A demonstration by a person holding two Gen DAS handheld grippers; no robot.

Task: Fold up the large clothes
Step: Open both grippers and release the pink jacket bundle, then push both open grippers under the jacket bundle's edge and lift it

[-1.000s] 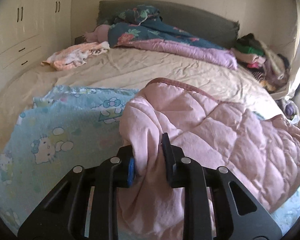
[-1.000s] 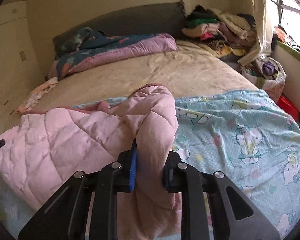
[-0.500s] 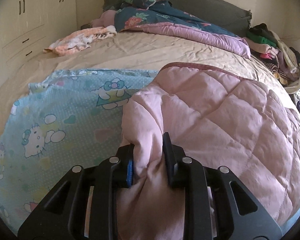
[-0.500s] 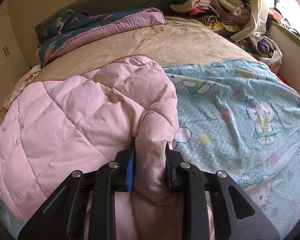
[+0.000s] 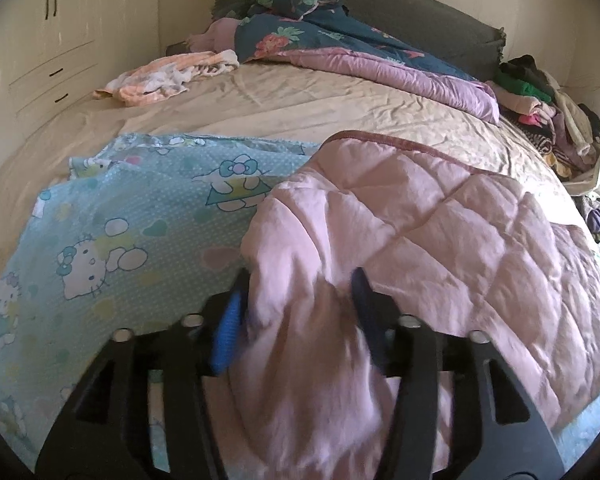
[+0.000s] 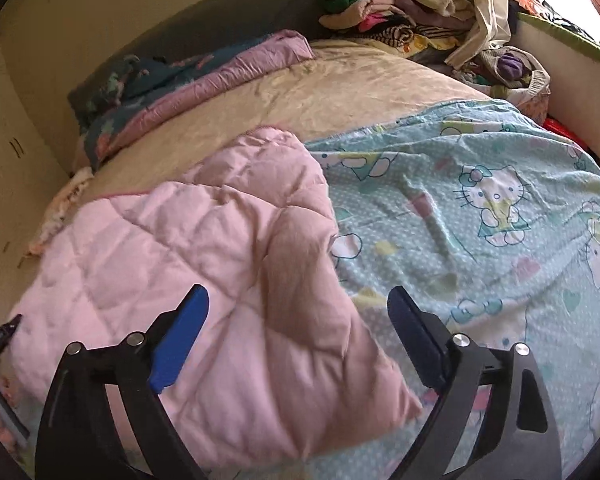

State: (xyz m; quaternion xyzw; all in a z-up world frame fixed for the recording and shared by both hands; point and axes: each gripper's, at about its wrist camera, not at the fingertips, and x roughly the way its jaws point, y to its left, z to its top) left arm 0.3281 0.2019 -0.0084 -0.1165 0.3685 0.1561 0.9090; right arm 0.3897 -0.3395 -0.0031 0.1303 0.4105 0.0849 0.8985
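Both tongs lately parted, left (image 5: 298,304) narrower, right (image 6: 296,320) wide, off puffy pink quilt (image 6: 204,248).

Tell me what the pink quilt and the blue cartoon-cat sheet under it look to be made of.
Pink quilt: a soft, matte woven shell over padding, probably cotton or microfibre. Stitched diamond lines puff up between seams, and a darker piped edge shows.

Blue cartoon-cat sheet: a thin, flat printed fabric, likely cotton or a blend. It lies in fine wrinkles with no loft and has no sheen.

Left claw (image 5: 298,280) seemingly parted, right claw (image 6: 298,300) wide
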